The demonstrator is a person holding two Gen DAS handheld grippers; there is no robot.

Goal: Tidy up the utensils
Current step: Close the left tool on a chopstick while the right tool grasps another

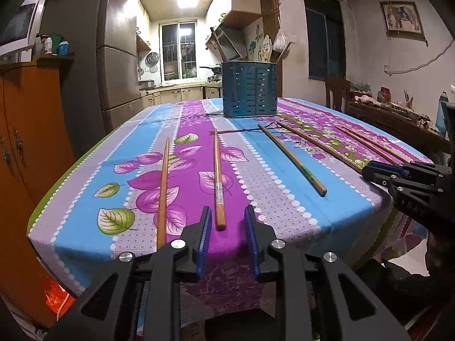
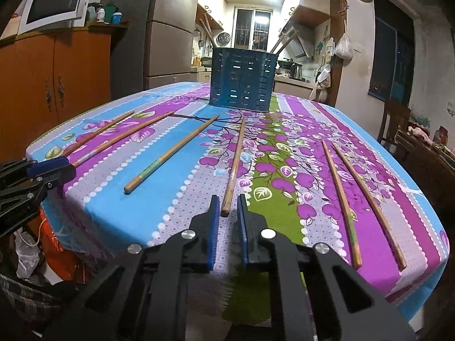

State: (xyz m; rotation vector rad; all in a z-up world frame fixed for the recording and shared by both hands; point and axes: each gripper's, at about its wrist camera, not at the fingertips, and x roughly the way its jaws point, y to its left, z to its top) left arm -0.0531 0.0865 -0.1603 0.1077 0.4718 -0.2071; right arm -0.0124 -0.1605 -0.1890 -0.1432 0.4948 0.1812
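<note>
Several wooden chopsticks lie spread across the floral tablecloth. A blue perforated utensil holder stands at the far side and holds a few chopsticks; it also shows in the right wrist view. My left gripper is open, its jaws on either side of the near end of one chopstick. My right gripper is open, its jaws close on either side of the near end of another chopstick. The right gripper also shows at the right of the left wrist view.
More chopsticks lie to the left and right of the left gripper, and two at the right of the right gripper. An orange cabinet stands left of the table. A chair and a sideboard stand at the right.
</note>
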